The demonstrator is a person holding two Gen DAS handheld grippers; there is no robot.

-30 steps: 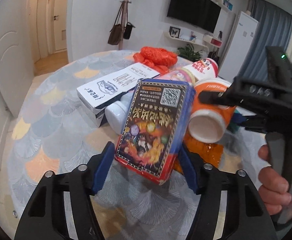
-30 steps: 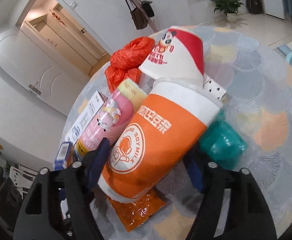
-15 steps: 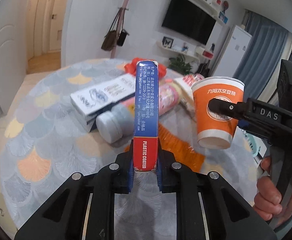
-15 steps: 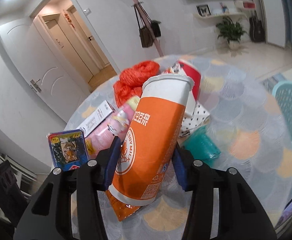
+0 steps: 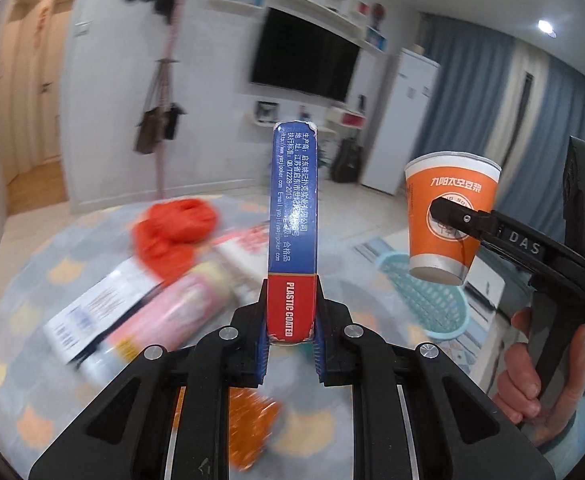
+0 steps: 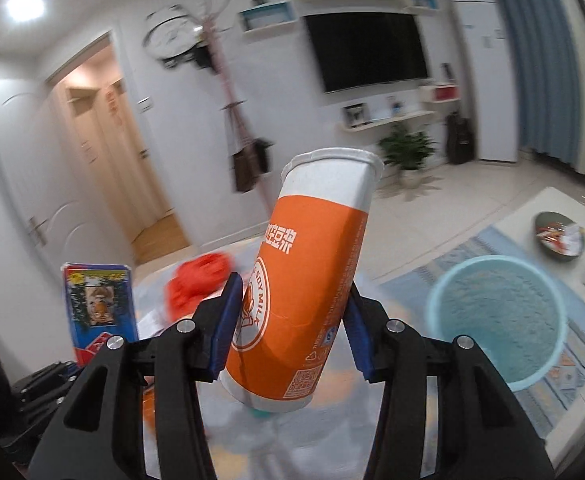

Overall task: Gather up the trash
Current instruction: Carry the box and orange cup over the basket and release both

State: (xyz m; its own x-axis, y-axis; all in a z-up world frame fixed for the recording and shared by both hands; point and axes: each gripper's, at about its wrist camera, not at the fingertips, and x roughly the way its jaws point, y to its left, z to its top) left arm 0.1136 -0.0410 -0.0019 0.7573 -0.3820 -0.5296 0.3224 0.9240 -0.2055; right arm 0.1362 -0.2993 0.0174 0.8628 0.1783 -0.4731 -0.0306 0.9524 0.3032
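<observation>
Left wrist view: our left tool (image 5: pixel 290 334) grips a card box (image 5: pixel 292 216) upright above the counter (image 5: pixel 32 360); our right tool (image 6: pixel 288 334) clamps an orange cup (image 6: pixel 306 300), teal basket (image 6: pixel 496 320) right.

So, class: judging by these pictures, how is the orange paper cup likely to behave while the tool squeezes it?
The orange paper cup looks thin-walled, so it probably dents easily under the right tool. It seems empty and light. Held tilted by its tapered sides, it might slip.
</observation>
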